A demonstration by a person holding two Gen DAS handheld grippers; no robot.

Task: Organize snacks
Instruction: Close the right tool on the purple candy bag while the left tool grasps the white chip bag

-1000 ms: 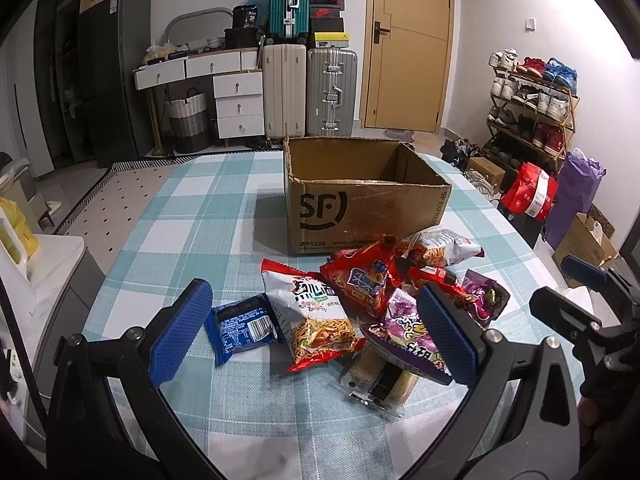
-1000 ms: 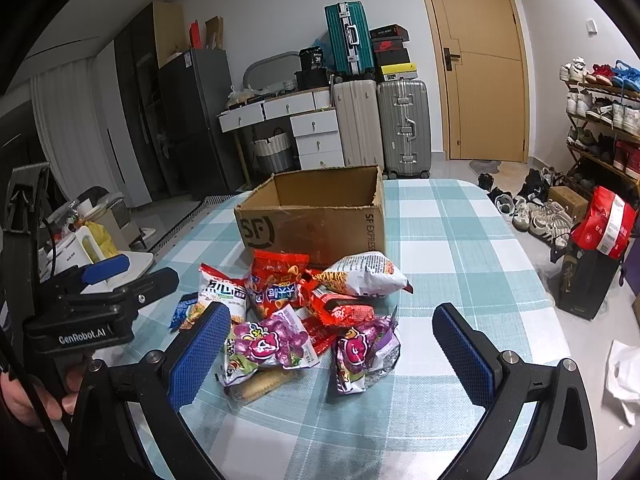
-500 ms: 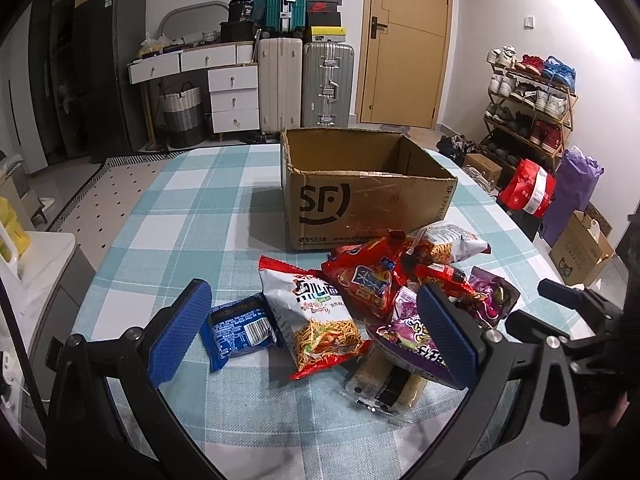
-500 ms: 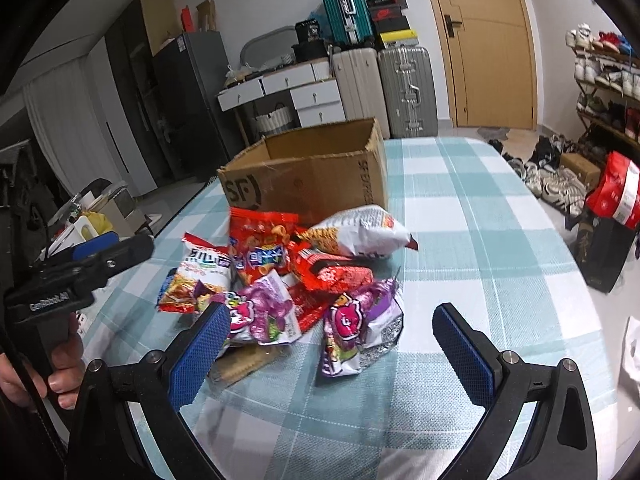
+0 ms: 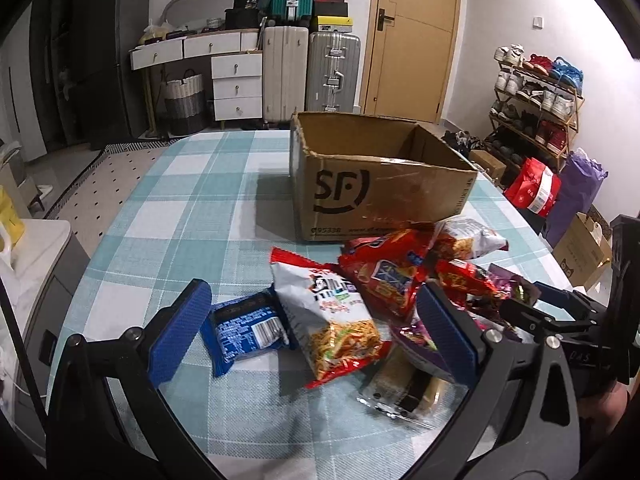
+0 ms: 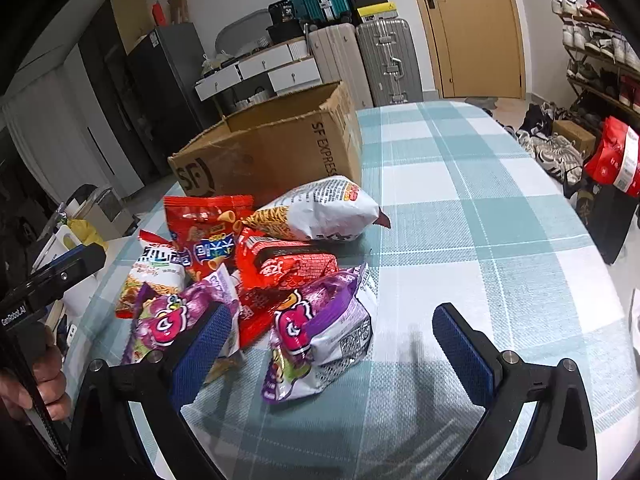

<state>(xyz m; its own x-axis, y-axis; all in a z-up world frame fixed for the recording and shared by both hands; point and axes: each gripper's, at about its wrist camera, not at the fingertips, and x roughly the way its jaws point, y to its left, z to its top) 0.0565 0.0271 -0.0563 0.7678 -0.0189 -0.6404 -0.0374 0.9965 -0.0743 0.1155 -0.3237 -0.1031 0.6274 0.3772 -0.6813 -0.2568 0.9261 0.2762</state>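
Hovering low over the near edge of the checked tablecloth (image 5: pixel 192 216), the left gripper (image 5: pixel 316 336) has its blue fingers spread wide and holds nothing; between them in the left wrist view lie a blue packet (image 5: pixel 246 328) and a white noodle bag (image 5: pixel 332 316), with a clear-wrapped bar (image 5: pixel 404 390) just nearer on the right. The right gripper (image 6: pixel 340 346) is likewise spread wide and empty, its left pad close beside a purple bag (image 6: pixel 320 330) that lies between the fingers, with bare cloth under the right pad. A second purple bag (image 6: pixel 172 320) sits just left of that, partly behind the left pad.

Further in, the snacks form one overlapping heap: a crumpled red packet (image 6: pixel 280 264) in the middle, a red chip bag (image 6: pixel 208 228) behind it to the left, and a puffed white bag (image 6: pixel 324 212) at the far right, lying close to the cardboard box (image 5: pixel 380 184). The box stands open-topped just beyond the heap, near the middle of the table, and what shows of its inside is bare cardboard.

Beyond the table stand two suitcases (image 5: pixel 312 72) against the far wall, white drawers (image 5: pixel 236 80) to their left, a wooden door (image 5: pixel 412 32) to their right and a shoe rack (image 5: pixel 536 96) along the right wall.
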